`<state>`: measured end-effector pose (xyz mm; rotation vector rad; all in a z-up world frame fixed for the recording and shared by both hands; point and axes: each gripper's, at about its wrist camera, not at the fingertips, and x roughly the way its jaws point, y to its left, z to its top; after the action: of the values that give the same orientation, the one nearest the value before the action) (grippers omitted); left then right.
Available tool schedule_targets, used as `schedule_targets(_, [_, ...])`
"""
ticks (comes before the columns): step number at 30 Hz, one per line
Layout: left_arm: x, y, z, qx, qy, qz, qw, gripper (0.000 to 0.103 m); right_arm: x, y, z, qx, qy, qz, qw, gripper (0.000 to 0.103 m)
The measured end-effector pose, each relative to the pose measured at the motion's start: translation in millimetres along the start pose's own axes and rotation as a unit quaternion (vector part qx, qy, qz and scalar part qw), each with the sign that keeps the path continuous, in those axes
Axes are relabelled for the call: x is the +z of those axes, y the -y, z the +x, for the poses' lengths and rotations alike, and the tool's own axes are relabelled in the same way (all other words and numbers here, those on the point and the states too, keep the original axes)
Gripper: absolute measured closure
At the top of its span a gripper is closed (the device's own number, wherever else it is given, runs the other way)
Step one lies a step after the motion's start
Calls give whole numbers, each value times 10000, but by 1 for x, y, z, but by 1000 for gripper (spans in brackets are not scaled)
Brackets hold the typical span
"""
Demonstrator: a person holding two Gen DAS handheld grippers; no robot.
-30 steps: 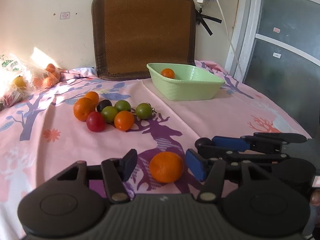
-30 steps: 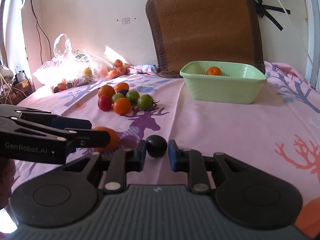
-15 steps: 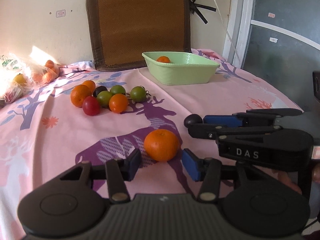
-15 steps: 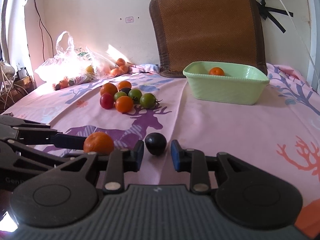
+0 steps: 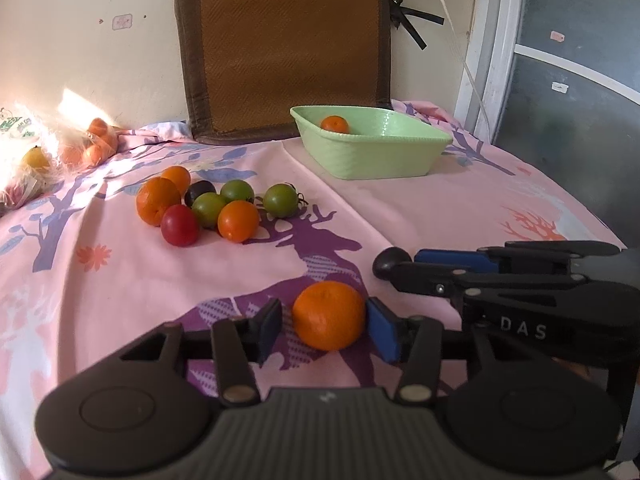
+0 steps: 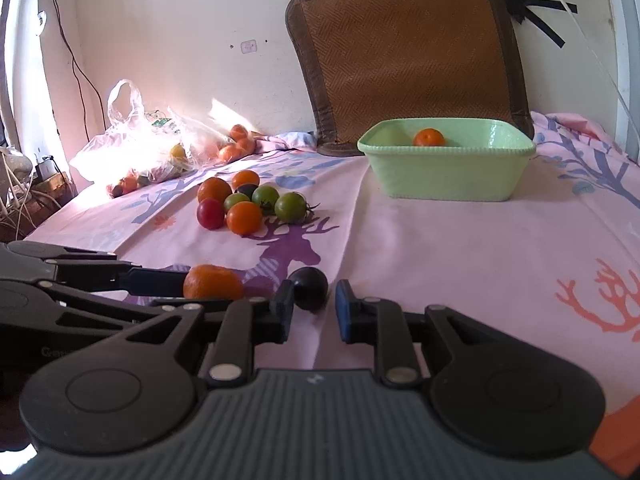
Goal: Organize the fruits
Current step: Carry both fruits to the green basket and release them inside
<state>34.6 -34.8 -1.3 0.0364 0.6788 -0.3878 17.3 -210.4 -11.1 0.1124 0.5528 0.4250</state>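
We have our left gripper (image 5: 323, 326) low over the pink tablecloth (image 5: 120, 280), its jaws apart on either side of a mandarin (image 5: 328, 315): the right pad sits at or just against the rind, while a clear gap shows between the left pad and the fruit, so nothing is clamped yet. Our right gripper (image 6: 312, 310) is just beside it, jaws also apart around a small dark plum (image 6: 309, 289), which rests on the cloth at the fingertips, near the left pad with a gap to the right one. The green basin (image 5: 372, 158) stands well apart at the far side of the table with one orange (image 5: 334, 124) already inside, and a cluster of tomatoes and oranges (image 5: 216, 210) lies on the cloth between us and it. We judge the mandarin to be light, with a loose, slightly springy peel that gives under pressure; its dimpled rind should grip well against the pads, so we would close across its widest middle and stop as soon as it is held, since squeezing hard could bruise it or split the skin. The plum looks smooth and glossy, so we expect it to be slippery and quick to roll; we would reach a little further so the pads meet it at its equator, not at its near edge, and close gently, because a thin-skinned soft fruit can burst or squirt forward out of the fingers.
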Motion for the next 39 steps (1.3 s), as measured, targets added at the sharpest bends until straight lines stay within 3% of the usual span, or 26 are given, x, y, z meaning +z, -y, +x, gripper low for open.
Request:
schedule_targets(4, [2,-1,0,24,30,-6,10000,59,2,-1,3,84,-30,-29,10000,77])
schedule_targets(5, [2,-2,0,-9,19,-5,10000,64,3,-1,4,113,-38,-25,9999,77])
schedule_targets(15, [2,0,-4,24,55,106,9999,66,5,-5,10,243,-150,-153,9995,79])
schedule_targets(19, [30,0,2,-127,202,143,9996,66,11,5,4,19,149,-39,9999,79])
schedule_targets(22, [64,9,14,-211,533,379,9976,66,26,20,-2,-349,489,-99,9981,79])
schedule_targets(28, [132,25,72,-152,909,428,9948,66,68,71,5,-1179,1087,93,9870,79])
schedule_targets(32, [153,31,114,-12,778,397,9962,66,82,94,24,-1474,1166,96,9821,79])
schedule_targets(39, [150,36,152,213,449,426,9979,65,78,105,44,-1634,948,42,9820,78])
